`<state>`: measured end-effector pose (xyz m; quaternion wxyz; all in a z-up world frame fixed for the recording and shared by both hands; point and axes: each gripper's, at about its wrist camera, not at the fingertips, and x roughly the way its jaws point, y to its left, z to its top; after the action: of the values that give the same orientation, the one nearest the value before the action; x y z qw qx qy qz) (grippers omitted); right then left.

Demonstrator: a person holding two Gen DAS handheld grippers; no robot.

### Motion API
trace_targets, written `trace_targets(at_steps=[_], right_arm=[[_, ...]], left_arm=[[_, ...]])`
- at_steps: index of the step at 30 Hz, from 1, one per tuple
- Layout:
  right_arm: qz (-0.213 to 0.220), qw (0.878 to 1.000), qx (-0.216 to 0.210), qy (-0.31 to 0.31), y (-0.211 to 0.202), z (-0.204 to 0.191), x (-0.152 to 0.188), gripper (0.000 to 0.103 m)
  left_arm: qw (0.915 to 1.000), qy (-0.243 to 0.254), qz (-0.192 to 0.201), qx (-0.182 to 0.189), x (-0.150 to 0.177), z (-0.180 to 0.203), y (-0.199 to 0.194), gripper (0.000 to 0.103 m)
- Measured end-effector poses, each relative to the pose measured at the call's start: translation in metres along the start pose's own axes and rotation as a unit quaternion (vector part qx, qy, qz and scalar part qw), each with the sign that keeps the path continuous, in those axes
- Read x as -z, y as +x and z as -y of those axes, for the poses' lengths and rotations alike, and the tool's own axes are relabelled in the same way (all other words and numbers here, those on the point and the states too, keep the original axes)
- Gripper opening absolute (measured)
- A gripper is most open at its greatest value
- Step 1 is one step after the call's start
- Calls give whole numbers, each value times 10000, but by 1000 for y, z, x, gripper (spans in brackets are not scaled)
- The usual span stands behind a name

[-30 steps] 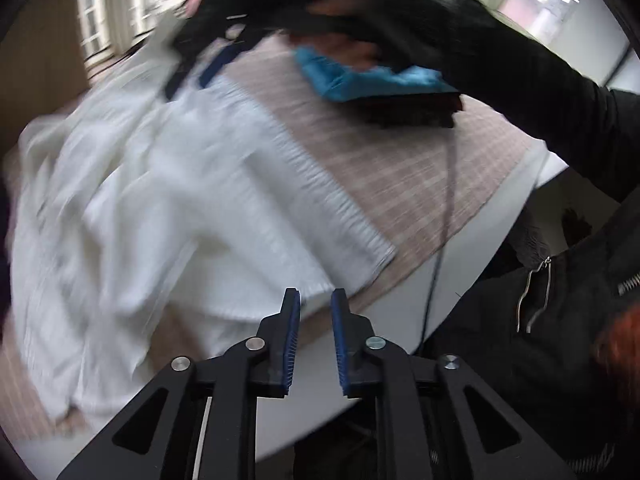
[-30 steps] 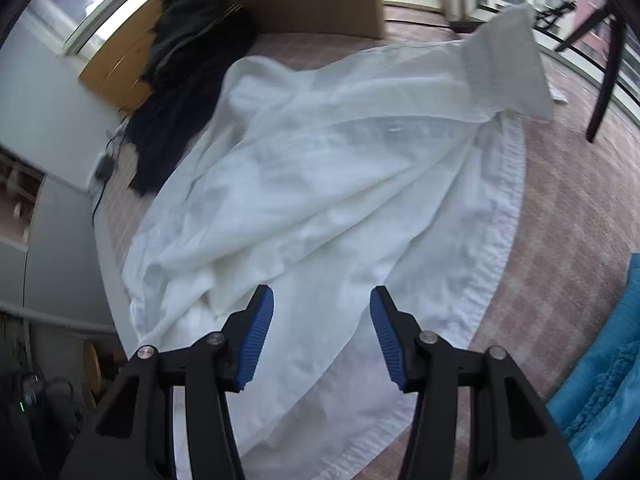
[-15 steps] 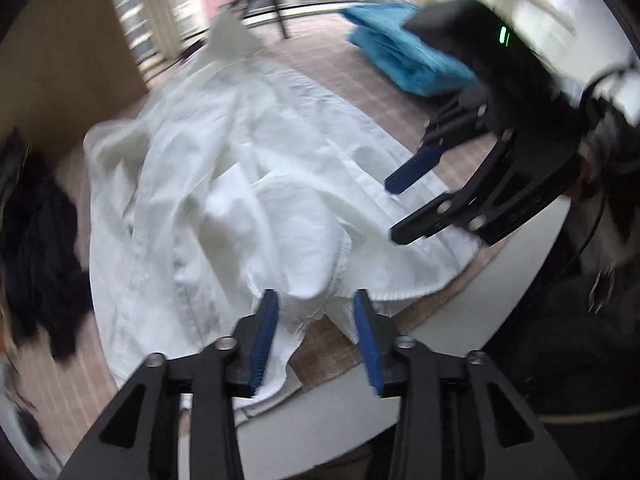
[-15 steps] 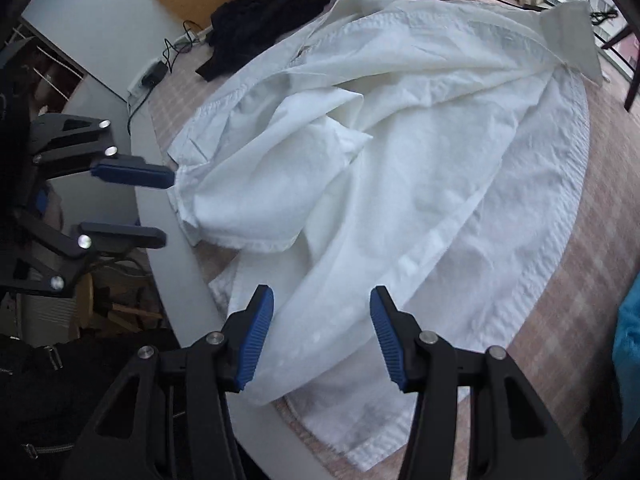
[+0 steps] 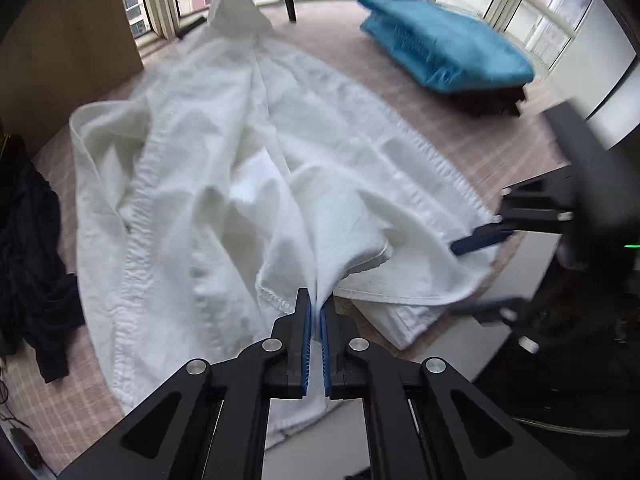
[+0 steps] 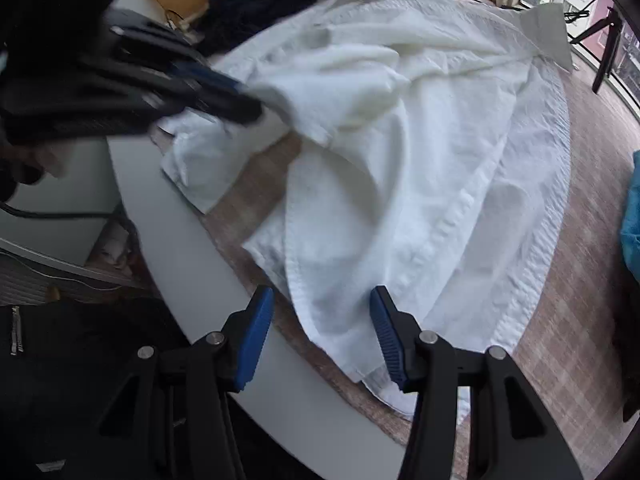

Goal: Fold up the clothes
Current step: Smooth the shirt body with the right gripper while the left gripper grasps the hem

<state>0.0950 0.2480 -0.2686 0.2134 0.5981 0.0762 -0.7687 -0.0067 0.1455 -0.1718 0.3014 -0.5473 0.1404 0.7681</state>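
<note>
Up front in the left wrist view, the left claw [image 5: 315, 322] is pinched tight on a bunched fold of the white shirt [image 5: 224, 184], which spreads ahead of it over the checked worktop [image 5: 460, 136]. Off to its right the right claw [image 5: 482, 268] is blurred, one blue finger over the shirt's hem, the other below the edge. Far ahead to the right lies a folded blue towel [image 5: 444, 56]; a dark garment [image 5: 28, 256] is cut off at the left.

From the right wrist view, the right claw [image 6: 320, 332] gapes wide, holding nothing, the shirt [image 6: 420, 168] hem just ahead between its fingers. The left claw [image 6: 224, 94], up to its left, is smeared by motion, its tips buried in cloth.
</note>
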Motion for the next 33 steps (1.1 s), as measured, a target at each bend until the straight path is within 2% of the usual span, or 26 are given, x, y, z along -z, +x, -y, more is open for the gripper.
trace_targets(at_steps=[2,6,7,8,11,13,16,20,22,24,27,28,32,33], right_arm=[[-139,9992,175,332,-2,12,6,50],[655,9964,56,531,-43,10,-3,50],[845,9953,3,474,-50,5,-10,55],[981,9943,-55,410,-52,-1,-20,65],[1130,9932,129,262,-36,-14,-54,68],[1009,9942,322,185,-18,-12,-69,68],[614,9958,665,164,8,1,-77,68],[482,9968,540,337,5,18,-64,68],[540,9971,343,409,-8,24,-51,68],[472,9981,187,349,-19,22,-33,68],[343,9989,-41,321,-27,13,-13,68],[301,9990,-123,294,-29,10,-8,68],[273,9995,156,58,-27,-2,6,68],[245,9995,159,86,-25,0,7,68]], left_arm=[[9999,46,134,63,4,1,-23,4],[9991,89,383,182,0,0,-55,4],[9987,62,451,215,-3,-3,-60,4],[9982,21,535,259,-5,-5,-67,4],[9965,-48,763,348,-10,-13,-86,4],[9964,-4,830,178,-11,-15,-92,4],[9970,-61,768,81,-6,-26,-92,4],[9994,38,283,191,15,-14,-63,4],[9995,187,12,270,25,4,-42,16],[9985,514,-196,-25,29,29,-18,23],[9937,989,-393,-348,28,60,12,45],[9918,1101,-424,-484,27,67,21,48],[9847,1134,-594,-1184,18,59,51,46],[9834,1063,-669,-1310,16,52,57,33]])
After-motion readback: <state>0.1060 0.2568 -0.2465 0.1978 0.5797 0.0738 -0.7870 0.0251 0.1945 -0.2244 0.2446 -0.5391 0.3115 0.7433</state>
